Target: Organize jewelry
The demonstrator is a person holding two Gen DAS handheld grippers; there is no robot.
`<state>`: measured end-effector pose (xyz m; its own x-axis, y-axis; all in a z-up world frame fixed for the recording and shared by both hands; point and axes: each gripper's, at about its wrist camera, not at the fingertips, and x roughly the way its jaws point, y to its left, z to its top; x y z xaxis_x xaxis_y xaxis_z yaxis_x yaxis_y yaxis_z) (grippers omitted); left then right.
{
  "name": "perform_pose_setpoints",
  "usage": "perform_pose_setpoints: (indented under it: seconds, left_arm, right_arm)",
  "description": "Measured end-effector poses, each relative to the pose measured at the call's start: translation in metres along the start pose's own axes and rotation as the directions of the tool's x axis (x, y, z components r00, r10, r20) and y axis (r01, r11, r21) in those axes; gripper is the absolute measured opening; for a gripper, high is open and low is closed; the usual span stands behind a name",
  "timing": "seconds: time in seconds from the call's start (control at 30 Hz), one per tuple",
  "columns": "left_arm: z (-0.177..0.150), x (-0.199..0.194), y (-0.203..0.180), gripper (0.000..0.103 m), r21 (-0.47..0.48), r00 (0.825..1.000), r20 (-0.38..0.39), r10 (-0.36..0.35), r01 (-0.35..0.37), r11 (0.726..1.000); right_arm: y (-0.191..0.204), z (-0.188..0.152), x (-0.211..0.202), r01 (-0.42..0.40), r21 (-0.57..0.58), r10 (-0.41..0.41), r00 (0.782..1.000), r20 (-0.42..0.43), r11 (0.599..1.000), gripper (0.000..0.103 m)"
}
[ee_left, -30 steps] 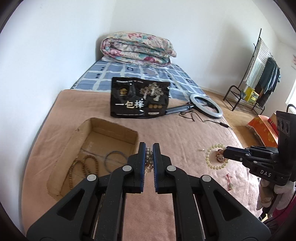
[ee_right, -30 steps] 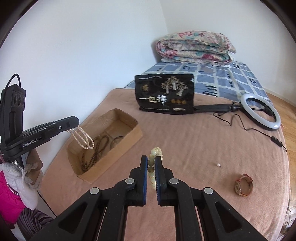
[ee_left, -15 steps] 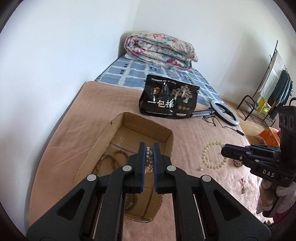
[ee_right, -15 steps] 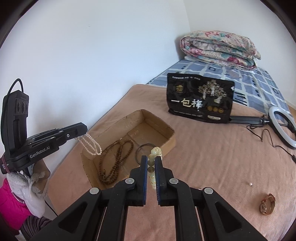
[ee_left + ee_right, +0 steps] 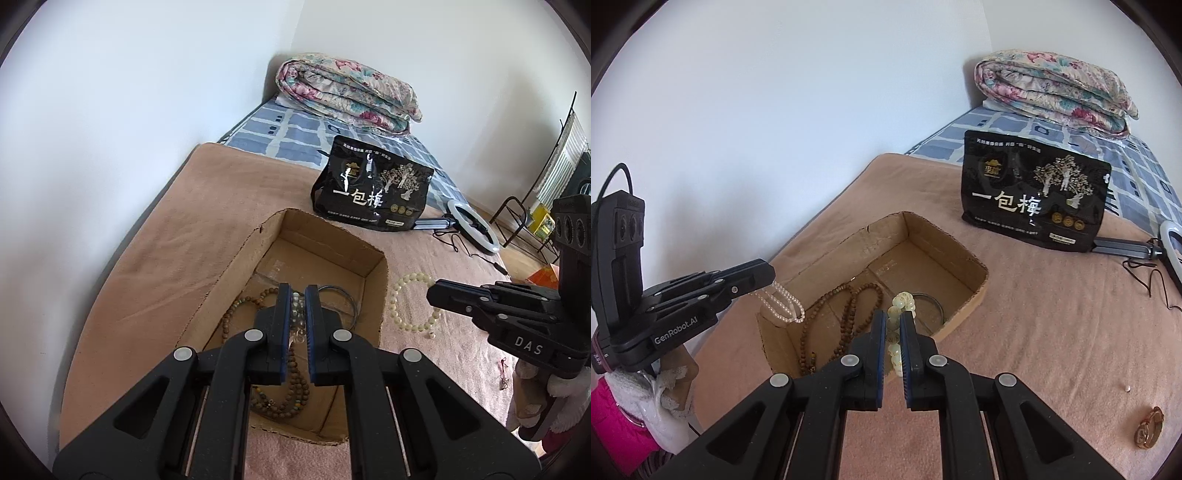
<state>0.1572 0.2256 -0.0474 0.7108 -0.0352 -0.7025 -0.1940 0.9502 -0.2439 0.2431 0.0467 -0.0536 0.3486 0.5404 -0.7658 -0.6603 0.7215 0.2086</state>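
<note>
An open cardboard box [image 5: 321, 225] [image 5: 945, 236] lies on the pink blanket. Inside it are a long brown bead necklace [image 5: 236, 314] [image 5: 849, 317] and a dark bangle [image 5: 349, 301] [image 5: 932, 308]. My left gripper [image 5: 297, 291] [image 5: 768, 275] is shut on a white pearl necklace [image 5: 296, 314] [image 5: 783, 306], which dangles over the box's near-left corner. My right gripper [image 5: 893, 317] [image 5: 436, 295] is shut on a pale green bead bracelet [image 5: 903, 301] [image 5: 400, 306]. That bracelet hangs just beside the box's right wall.
A black snack bag [image 5: 1034, 195] stands behind the box, with a ring light [image 5: 472, 229] and its cable to the right. A watch [image 5: 1148, 432] and a loose pearl [image 5: 1127, 388] lie on the blanket. A folded quilt [image 5: 347, 96] lies at the far end.
Both grippers have travelled left and slightly down toward the box, each still carrying its jewelry. The pearl necklace now hangs over the box; the bracelet has come beside its right wall.
</note>
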Motion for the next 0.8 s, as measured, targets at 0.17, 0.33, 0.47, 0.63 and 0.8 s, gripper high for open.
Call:
perform_pose_setpoints:
  seconds: [0.17,0.33,0.47,0.63,0.8]
  left_arm:
    - [-0.003,0.003,0.005,0.005,-0.007,1.000,-0.005,0.012,-0.012,1.000]
    - [-0.010,0.012,0.007,0.005,0.011,0.999,-0.031,0.033,-0.033,0.999]
    - [-0.014,0.019,0.007,0.005,0.025,0.998,-0.047,0.047,-0.046,0.999]
    - [-0.017,0.025,0.008,0.005,0.026,0.997,-0.060,0.056,-0.054,0.998]
    - [-0.018,0.027,0.010,0.005,0.024,0.996,-0.070,0.058,-0.056,0.998]
  right_arm:
    - [0.007,0.004,0.018,0.000,-0.011,0.000,1.000,-0.021,1.000,0.005]
    - [0.009,0.006,0.035,0.001,-0.010,-0.002,0.999,-0.035,1.000,0.005]
    - [0.009,0.007,0.047,0.001,-0.005,-0.002,0.999,-0.050,1.000,0.005]
    - [0.009,0.006,0.059,0.003,0.002,-0.003,0.998,-0.068,1.000,0.005]
    - [0.006,0.004,0.065,0.003,0.012,-0.002,0.996,-0.084,1.000,0.005]
